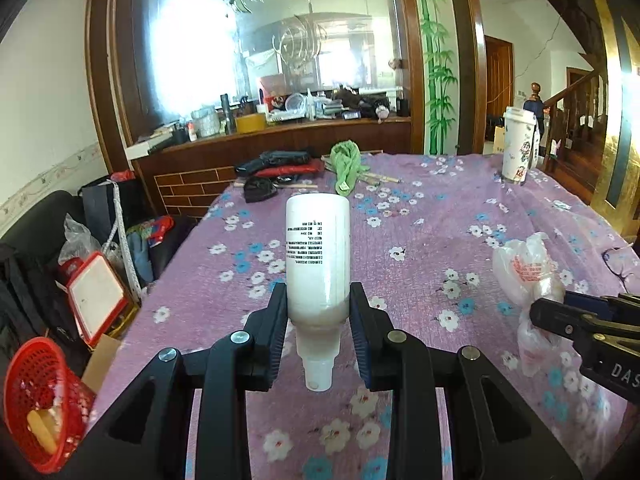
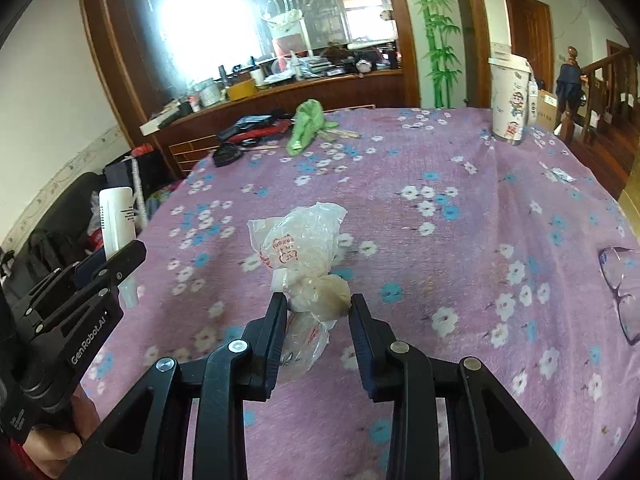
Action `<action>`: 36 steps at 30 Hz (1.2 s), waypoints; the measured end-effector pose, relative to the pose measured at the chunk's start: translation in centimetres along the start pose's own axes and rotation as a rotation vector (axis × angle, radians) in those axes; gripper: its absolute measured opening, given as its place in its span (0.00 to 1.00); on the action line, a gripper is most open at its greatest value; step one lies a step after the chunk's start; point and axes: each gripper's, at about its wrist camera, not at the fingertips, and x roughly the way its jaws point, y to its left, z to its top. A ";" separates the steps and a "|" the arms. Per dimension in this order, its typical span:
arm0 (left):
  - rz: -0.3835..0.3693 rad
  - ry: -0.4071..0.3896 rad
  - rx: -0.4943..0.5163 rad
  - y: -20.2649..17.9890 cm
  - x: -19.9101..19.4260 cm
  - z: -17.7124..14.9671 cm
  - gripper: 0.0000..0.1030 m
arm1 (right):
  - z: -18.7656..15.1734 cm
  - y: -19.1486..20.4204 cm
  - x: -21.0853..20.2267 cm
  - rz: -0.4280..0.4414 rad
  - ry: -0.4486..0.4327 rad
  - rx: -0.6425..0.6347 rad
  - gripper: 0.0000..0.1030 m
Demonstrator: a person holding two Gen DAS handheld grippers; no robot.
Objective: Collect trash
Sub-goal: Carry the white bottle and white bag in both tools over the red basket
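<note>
My left gripper [image 1: 319,304] is shut on a white spray bottle [image 1: 318,252], held upside down with its nozzle toward the camera, above the purple flowered tablecloth [image 1: 420,216]. The bottle also shows in the right wrist view [image 2: 117,220]. My right gripper [image 2: 319,304] is shut on a crumpled clear plastic bag [image 2: 304,252] with red print and a beige lump inside, held just above the cloth. The bag [image 1: 524,268] and the right gripper [image 1: 560,312] also show at the right of the left wrist view.
A red mesh basket [image 1: 44,400] with trash sits low at the table's left. A tall printed cup [image 2: 510,100] stands at the far right. A green cloth [image 2: 306,124] and dark items lie at the far edge. Glasses [image 2: 622,292] lie at right.
</note>
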 end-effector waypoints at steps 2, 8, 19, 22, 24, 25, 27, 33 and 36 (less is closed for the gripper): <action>-0.003 -0.004 -0.009 0.7 -1.3 -0.3 0.28 | -0.3 1.3 -0.4 0.012 -0.003 -0.024 0.33; 0.043 -0.024 -0.042 4.2 -4.6 -1.5 0.28 | -1.2 5.8 -1.1 0.063 -0.002 -0.091 0.33; 0.125 -0.064 -0.106 10.4 -8.2 -3.9 0.28 | -1.9 13.5 -0.7 0.119 0.012 -0.199 0.33; 0.138 -0.069 -0.132 12.2 -8.7 -4.3 0.28 | -2.0 15.6 -0.4 0.131 0.019 -0.230 0.33; 0.148 -0.069 -0.149 13.5 -9.0 -4.6 0.28 | -2.1 17.1 -0.1 0.143 0.026 -0.248 0.33; 0.152 -0.070 -0.159 14.2 -9.2 -4.9 0.28 | -2.1 17.7 0.1 0.150 0.031 -0.256 0.33; 0.167 -0.071 -0.179 15.8 -9.6 -5.3 0.28 | -2.3 19.1 0.4 0.164 0.037 -0.274 0.33; 0.215 -0.063 -0.230 19.8 -10.3 -6.5 0.28 | -2.8 23.6 1.3 0.206 0.061 -0.337 0.33; 0.241 -0.054 -0.262 21.8 -10.5 -7.2 0.28 | -3.1 25.7 1.7 0.227 0.071 -0.366 0.33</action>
